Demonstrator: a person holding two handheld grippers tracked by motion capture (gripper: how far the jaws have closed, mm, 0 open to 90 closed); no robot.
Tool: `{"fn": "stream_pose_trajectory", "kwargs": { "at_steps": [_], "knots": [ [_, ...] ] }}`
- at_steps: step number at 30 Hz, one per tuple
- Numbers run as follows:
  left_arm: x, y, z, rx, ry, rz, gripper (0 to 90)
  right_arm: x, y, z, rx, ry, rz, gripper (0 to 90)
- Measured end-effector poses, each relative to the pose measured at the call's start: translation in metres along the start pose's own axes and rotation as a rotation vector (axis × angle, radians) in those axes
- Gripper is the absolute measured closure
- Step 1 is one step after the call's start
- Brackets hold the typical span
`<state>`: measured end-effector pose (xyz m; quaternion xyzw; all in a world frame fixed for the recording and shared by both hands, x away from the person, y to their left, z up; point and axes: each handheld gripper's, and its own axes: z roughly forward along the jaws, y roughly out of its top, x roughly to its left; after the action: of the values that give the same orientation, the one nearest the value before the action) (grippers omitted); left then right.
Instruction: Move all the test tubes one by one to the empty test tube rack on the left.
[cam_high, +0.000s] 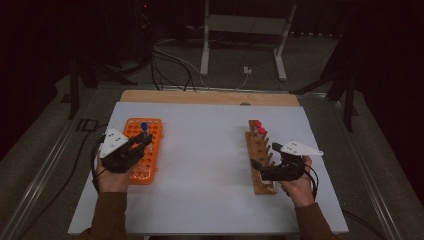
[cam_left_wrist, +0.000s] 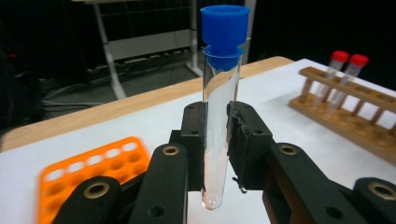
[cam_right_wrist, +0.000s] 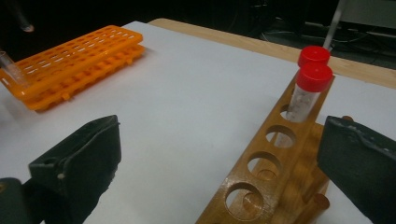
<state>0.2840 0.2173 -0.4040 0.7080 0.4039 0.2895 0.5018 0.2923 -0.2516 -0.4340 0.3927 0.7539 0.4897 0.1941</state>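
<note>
From the high view, the left gripper (cam_high: 142, 141) hangs over the orange tube rack (cam_high: 154, 131) at the table's left side, pinching a clear test tube with a blue cap (cam_high: 144, 126) that stands upright above the rack's holes; across the white tabletop (cam_high: 205, 150), the right gripper (cam_high: 261, 169) sits beside the near end of the wooden tube rack (cam_high: 260, 155), where two red-capped tubes (cam_high: 260, 127) stand at the far end. In the left gripper view the pads clamp the glass partway up, the tube (cam_left_wrist: 219, 116) held nearly vertical with its rounded bottom free below the jaws and the blue cap (cam_left_wrist: 225, 35) well above; to carry it well I'd keep it plumb, hold steady pressure without squeezing harder on thin glass, and line the tip over a hole before lowering. In the right gripper view the jaws stand wide apart, holding nothing, straddling the wooden rack (cam_right_wrist: 261, 186) near its empty holes, ready to steady it. I can read no brand, label or writing on the racks, caps or tubes.
</note>
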Motion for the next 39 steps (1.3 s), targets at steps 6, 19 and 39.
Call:
{"fn": "stream_pose_trajectory", "kwargs": {
  "at_steps": [6, 19, 39],
  "knots": [
    [0.019, -0.013, -0.014, 0.012, 0.057, -0.031, 76.9, -0.003, -0.001, -0.003, -0.001, -0.01, 0.006, 0.0],
    [0.038, -0.046, -0.033, 0.076, 0.108, -0.062, 77.0, -0.004, 0.0, -0.005, -0.009, -0.017, 0.006, 0.0],
    [0.037, -0.086, -0.038, 0.173, 0.094, -0.095, 77.1, -0.003, 0.0, -0.003, -0.008, 0.0, -0.01, 0.0]
  ]
}}
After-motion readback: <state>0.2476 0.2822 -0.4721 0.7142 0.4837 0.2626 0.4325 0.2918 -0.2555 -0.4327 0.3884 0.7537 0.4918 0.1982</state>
